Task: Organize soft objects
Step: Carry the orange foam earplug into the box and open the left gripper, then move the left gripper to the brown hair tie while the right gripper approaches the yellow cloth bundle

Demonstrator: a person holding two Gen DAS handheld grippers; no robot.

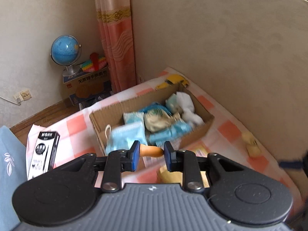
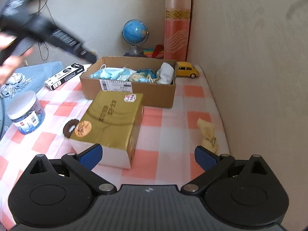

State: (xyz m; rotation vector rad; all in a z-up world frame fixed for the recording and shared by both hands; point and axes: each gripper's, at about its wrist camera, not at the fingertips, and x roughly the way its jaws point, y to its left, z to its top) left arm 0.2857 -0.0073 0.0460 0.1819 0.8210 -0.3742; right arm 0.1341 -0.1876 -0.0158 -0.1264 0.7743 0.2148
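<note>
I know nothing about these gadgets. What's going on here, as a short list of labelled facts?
surface: checked cloth
box: open, holds masks and soft cloth items
left hand-held gripper: shut on an orange item, near the box
right hand-held gripper: open, empty
yellow cloth: loose on the checked cloth, near the wall
also there: gold carton, toy car, jar

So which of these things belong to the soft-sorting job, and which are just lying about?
Job:
cardboard box
masks and cloths in it
orange piece in left gripper
yellow cloth

Lying about:
gold box
toy car
jar
globe
</note>
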